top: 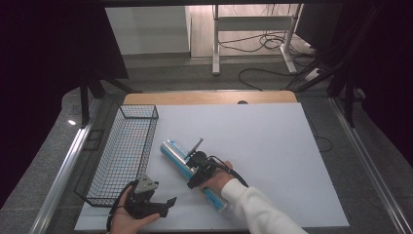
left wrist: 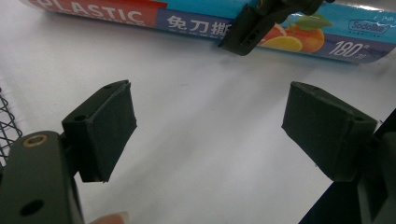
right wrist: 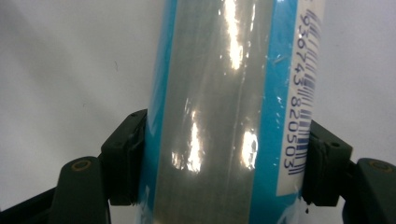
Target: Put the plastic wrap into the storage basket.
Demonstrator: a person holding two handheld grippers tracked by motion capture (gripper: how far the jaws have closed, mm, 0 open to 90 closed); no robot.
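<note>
The roll [top: 192,175] lay flat on the white mat [top: 272,161], just beside the basket [top: 124,156], its long axis running diagonally. The right gripper [top: 198,171] was clamped across its middle, pads [right wrist: 125,156] pressing both sides. The left gripper [top: 163,204] rested nearby, fingers [left wrist: 105,128] apart on nothing, facing the roll's side.

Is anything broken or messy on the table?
Nothing stands out. The plastic wrap roll lies slantwise on the white table with the right gripper clamped around it. It looks whole and nothing is spilled. The wire basket stands upright beside it, and the left gripper is open over bare table.
</note>
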